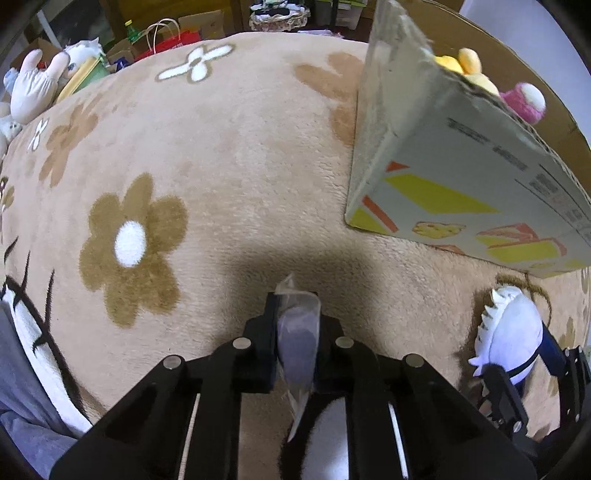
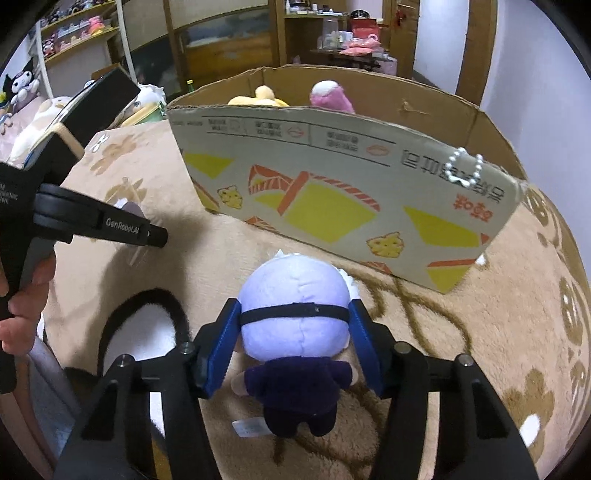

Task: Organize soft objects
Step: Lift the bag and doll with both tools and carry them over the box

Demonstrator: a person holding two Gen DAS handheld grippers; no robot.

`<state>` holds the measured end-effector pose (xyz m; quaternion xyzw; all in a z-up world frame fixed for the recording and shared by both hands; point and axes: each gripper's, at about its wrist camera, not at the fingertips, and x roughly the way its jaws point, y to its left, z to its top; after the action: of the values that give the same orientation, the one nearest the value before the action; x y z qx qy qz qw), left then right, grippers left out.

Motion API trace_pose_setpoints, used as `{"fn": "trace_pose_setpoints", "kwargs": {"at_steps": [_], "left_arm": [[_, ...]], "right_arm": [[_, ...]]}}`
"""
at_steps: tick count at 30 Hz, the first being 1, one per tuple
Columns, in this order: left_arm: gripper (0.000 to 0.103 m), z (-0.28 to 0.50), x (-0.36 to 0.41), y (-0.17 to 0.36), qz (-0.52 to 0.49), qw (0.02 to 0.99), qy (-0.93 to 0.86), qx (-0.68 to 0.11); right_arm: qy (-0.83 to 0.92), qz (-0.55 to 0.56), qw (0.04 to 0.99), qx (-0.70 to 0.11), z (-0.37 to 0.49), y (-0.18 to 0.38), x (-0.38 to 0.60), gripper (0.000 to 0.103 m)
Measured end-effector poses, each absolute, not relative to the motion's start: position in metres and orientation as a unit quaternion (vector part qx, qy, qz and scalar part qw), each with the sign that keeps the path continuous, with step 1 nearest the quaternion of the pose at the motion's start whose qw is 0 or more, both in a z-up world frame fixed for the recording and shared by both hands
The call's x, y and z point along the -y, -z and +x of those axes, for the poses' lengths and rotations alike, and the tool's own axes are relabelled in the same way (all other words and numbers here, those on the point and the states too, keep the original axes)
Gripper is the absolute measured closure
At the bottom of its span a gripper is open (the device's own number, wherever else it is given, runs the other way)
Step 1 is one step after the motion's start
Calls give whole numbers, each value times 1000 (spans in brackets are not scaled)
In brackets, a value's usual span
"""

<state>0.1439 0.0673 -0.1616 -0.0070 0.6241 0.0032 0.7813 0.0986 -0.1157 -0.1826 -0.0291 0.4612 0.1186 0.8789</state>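
Observation:
My right gripper (image 2: 293, 314) is shut on the head of a small plush doll (image 2: 295, 328) with a white head, black blindfold band and dark purple body; a bead chain (image 2: 463, 166) hangs from it. The doll also shows in the left wrist view (image 1: 511, 332). My left gripper (image 1: 297, 317) is shut on a clear plastic bag (image 1: 297, 343) with something grey inside, held just above the beige flower blanket (image 1: 229, 166). A cardboard box (image 2: 332, 206) stands ahead, holding a yellow plush (image 2: 260, 96) and a pink plush (image 2: 330, 96).
The box (image 1: 454, 184) is at the right of the left wrist view. Plush toys (image 1: 37, 85) and bags (image 1: 173, 37) lie beyond the blanket's far left edge. Shelves with toys (image 2: 74, 26) stand behind. The left gripper's body (image 2: 92, 225) is left of the doll.

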Motion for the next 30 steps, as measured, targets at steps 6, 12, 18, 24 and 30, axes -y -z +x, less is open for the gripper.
{"fn": "trace_pose_setpoints", "kwargs": {"at_steps": [6,12,18,24,30], "left_arm": [[91,144,-62,150,-10,791,5,-612],[91,133,-56,135,0,799,11,-601],[91,126,-45,118,16,810,18,-585],[91,116,-38,89,25,832,33,-554],[91,111,-35,60,25,856,53,-513]], "right_arm": [[-95,-18,884,-458,97,179,128,41],[-69,8,895,-441,97,169,146,42],[-58,32,908,-413,93,152,160,42],[-61,54,920,-384,86,132,169,42],[-71,63,930,-354,78,112,171,42]]}}
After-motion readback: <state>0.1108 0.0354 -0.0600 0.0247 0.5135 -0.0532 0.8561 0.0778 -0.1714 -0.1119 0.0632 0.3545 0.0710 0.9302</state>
